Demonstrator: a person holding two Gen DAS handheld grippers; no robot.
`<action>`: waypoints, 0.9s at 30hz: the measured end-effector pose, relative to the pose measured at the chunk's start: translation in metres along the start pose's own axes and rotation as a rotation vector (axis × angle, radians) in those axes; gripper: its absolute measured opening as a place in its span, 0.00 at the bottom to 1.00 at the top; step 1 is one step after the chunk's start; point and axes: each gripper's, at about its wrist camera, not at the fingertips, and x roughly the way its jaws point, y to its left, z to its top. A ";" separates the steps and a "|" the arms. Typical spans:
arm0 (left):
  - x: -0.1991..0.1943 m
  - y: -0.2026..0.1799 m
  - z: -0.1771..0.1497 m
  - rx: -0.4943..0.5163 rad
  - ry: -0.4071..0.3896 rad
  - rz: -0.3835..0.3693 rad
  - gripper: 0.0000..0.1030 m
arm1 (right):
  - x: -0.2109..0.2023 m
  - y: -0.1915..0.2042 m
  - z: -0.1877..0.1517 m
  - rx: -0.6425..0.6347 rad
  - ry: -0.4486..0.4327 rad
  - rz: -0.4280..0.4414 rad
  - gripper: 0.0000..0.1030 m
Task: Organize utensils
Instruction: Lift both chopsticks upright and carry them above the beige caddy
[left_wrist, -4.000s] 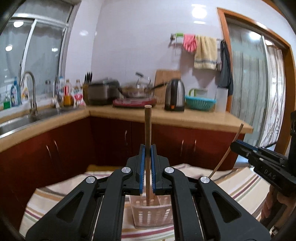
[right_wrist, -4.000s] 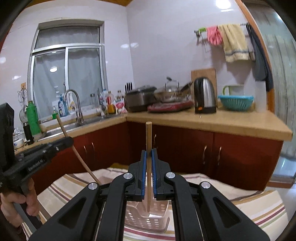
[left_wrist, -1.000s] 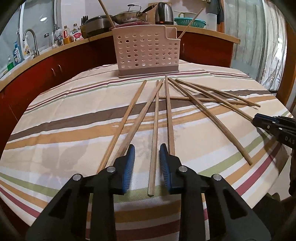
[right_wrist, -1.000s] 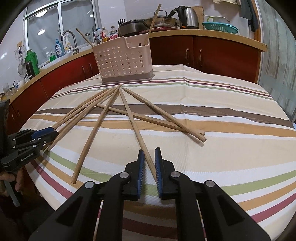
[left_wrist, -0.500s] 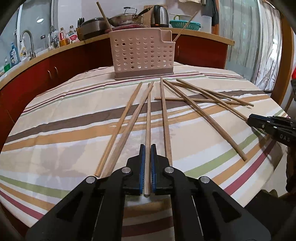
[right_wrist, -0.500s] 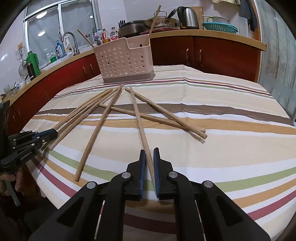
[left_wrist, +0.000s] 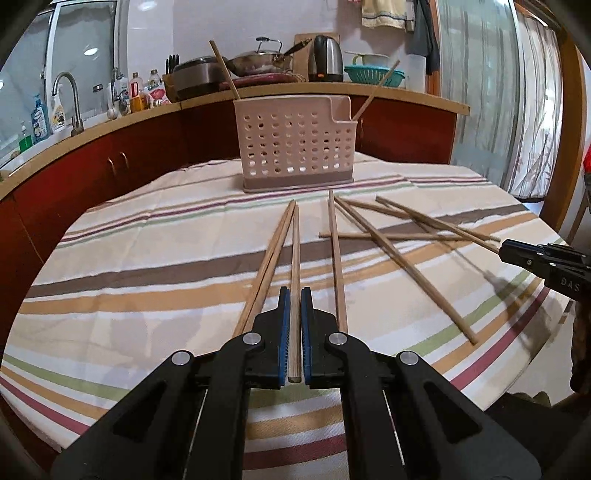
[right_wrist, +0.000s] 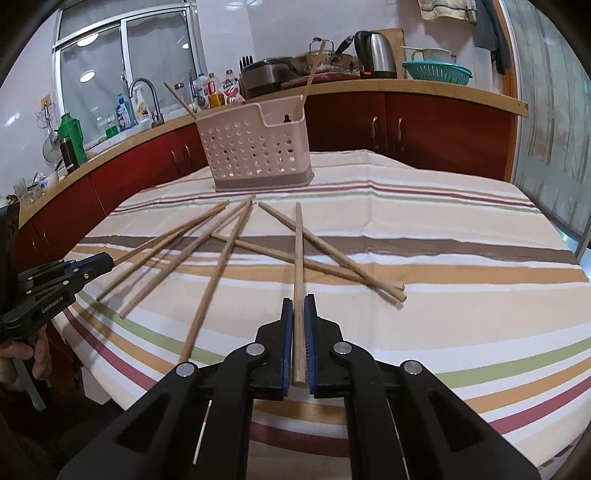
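Note:
Several wooden chopsticks lie fanned out on the striped tablecloth (left_wrist: 147, 258). My left gripper (left_wrist: 294, 295) is shut on the near end of one chopstick (left_wrist: 295, 266), which points toward the pink perforated utensil basket (left_wrist: 295, 147). My right gripper (right_wrist: 299, 304) is shut on another chopstick (right_wrist: 298, 258), lifted a little and aimed toward the basket (right_wrist: 255, 147). Two chopsticks stand slanted inside the basket. The right gripper (left_wrist: 517, 254) shows at the right edge of the left wrist view, and the left gripper (right_wrist: 99, 264) at the left edge of the right wrist view.
Loose chopsticks (right_wrist: 218, 273) cross each other between the grippers and the basket. The round table's edge (right_wrist: 554, 417) runs close in front. Behind it stand red cabinets and a counter (left_wrist: 406, 96) with a kettle, pans, bottles and a sink tap (left_wrist: 70, 99).
Both grippers shut on a chopstick each. The left one has risen slightly with its chopstick; the right chopstick's far end has swung to point straight ahead.

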 end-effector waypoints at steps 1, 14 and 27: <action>-0.002 0.000 0.002 -0.002 -0.008 0.003 0.06 | -0.002 0.001 0.001 0.000 -0.006 0.000 0.07; -0.038 0.011 0.038 -0.052 -0.142 0.015 0.06 | -0.031 0.007 0.029 -0.004 -0.098 0.010 0.07; -0.060 0.022 0.074 -0.092 -0.238 0.015 0.06 | -0.057 0.013 0.063 -0.014 -0.191 0.015 0.07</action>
